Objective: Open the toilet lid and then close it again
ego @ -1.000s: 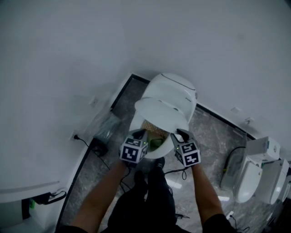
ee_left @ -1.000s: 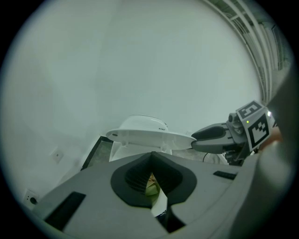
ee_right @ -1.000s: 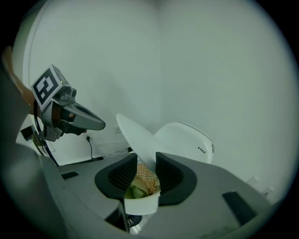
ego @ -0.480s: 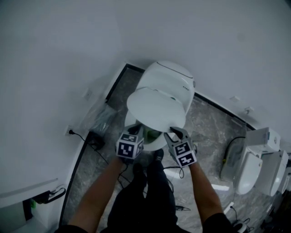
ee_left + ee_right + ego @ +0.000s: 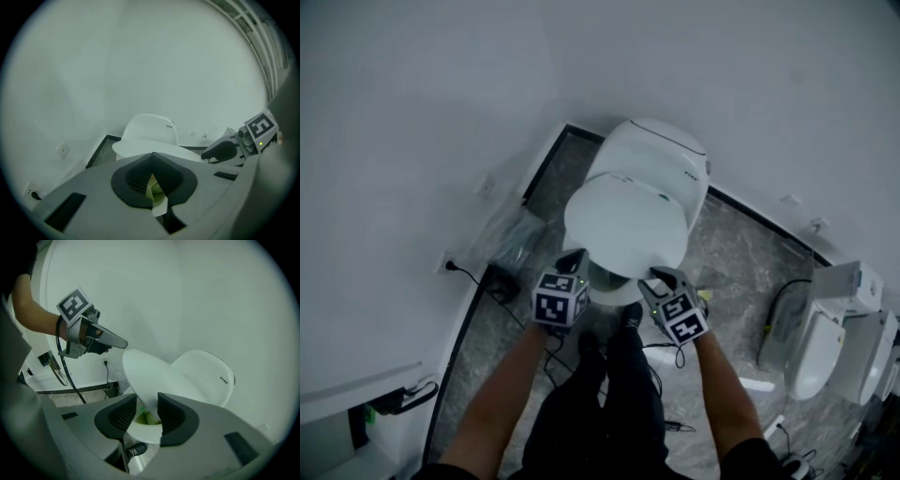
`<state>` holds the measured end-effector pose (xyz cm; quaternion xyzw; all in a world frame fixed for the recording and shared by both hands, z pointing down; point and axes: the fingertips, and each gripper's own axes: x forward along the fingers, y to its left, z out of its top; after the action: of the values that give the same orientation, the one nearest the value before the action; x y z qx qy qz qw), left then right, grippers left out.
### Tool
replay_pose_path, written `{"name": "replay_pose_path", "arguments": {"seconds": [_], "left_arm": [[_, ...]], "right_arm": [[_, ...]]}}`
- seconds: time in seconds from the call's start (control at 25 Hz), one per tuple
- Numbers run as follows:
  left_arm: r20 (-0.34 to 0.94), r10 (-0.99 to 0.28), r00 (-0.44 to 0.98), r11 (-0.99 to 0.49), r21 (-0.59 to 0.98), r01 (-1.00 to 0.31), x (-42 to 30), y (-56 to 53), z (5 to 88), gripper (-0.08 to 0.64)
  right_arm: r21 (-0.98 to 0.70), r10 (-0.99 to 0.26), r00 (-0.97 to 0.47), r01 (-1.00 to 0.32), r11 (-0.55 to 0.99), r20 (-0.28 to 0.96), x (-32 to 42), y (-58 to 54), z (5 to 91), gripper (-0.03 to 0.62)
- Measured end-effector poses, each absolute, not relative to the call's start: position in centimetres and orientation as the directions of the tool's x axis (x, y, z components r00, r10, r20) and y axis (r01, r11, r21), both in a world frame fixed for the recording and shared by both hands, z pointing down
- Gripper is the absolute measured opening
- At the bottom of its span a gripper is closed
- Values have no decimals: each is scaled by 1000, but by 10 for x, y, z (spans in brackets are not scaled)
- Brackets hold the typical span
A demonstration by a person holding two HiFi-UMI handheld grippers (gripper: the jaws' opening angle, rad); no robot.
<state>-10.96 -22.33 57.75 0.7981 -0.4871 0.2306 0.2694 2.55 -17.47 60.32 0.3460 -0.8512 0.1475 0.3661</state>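
Head view: the white toilet (image 5: pixel 661 155) stood against the wall (image 5: pixel 422 141) on a grey marbled floor (image 5: pixel 731 272), with its lid (image 5: pixel 626 223) lowered most of the way over the bowl (image 5: pixel 614 292), so that only the bowl's front rim showed at 6 o'clock of the lid. The left gripper (image 5: pixel 575 258) sat at 7 o'clock of the lid, close to its front edge; the left gripper view showed its jaws pressed together with nothing between them, the lid lying just beyond their tips. The right gripper (image 5: pixel 656 277) sat at 5 o'clock of the lid. In the right gripper view the right gripper's jaws stood partly apart and had just been opening; the lid's front edge (image 5: pixel 150 376) ran down between them, tilted, with a gap showing on the left pad's side, and the bowl's greenish inside lay below. A second toilet (image 5: pixel 816 361) stood at 4 o'clock, well apart. A black plug with a cable (image 5: pixel 502 281) lay on the floor at 9 o'clock of the bowl, near the wall.
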Motion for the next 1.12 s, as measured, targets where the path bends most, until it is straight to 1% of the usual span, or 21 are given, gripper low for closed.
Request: {"name": "replay_pose_path", "arguments": {"seconds": [0.2, 0.36, 0.56, 0.6, 0.76, 0.96, 1.04, 1.12], "left_arm": [[671, -598, 438, -431, 192, -882, -100, -219, 596, 6], [684, -585, 435, -422, 201, -884, -102, -210, 611, 6], [683, -583, 440, -415, 216, -884, -105, -207, 618, 6], [685, -581, 440, -413, 217, -884, -105, -206, 619, 6], [695, -572, 436, -408, 219, -886, -107, -201, 627, 6], [707, -562, 429, -398, 224, -890, -111, -193, 640, 6], [711, -559, 427, -394, 225, -891, -112, -189, 646, 6], [715, -557, 422, -388, 225, -894, -114, -186, 653, 6]], "right_arm": [[-7, -453, -493, -682, 732, 743, 20, -163, 616, 144], [-2, -440, -490, -669, 743, 752, 18, -156, 625, 146], [34, -465, -475, -672, 740, 747, 15, -147, 625, 146], [26, -468, -479, -678, 735, 743, 15, -144, 623, 127], [-55, -464, -506, -717, 695, 728, 19, -135, 620, 114], [-122, -484, -510, -767, 630, 711, 21, -140, 623, 42], [-136, -485, -505, -779, 612, 714, 20, -141, 630, 27], [-149, -481, -496, -791, 593, 723, 19, -143, 639, 25]]}}
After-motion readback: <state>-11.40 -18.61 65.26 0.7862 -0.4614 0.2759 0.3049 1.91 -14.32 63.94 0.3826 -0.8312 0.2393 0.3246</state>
